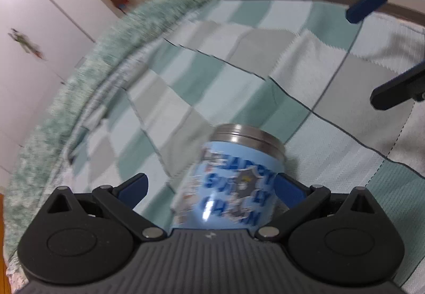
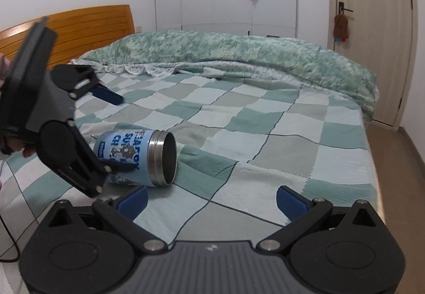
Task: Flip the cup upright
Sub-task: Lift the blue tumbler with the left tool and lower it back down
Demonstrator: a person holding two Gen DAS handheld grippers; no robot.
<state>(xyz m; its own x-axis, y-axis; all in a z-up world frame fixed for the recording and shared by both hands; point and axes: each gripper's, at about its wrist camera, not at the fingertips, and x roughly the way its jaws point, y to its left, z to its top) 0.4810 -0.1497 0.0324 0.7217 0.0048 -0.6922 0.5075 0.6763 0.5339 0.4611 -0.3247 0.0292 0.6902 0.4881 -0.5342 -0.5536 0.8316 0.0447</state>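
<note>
Two sets of fingers are in play, and only my left gripper (image 1: 209, 187) is near the work. Its blue-padded fingers (image 1: 134, 186) stand spread to either side of the light-blue printed metal cup with a bare steel rim (image 2: 138, 158), which lies on its side on the green-and-white checked bedspread (image 2: 265, 129). Seen from my right wrist, the cup's open mouth points toward my right gripper (image 2: 211, 201), and its dark inside looks empty, so I judge nothing can spill when it tips. My left fingers straddle the body rather than the rim, probably because the printed wall gives a broad surface to pinch and turn. One pad sits close against the cup's far side; whether it touches I cannot tell, but the fingers are not closed on it. My right fingers (image 2: 290, 201) hang wide apart, holding nothing, well clear of the cup.
</note>
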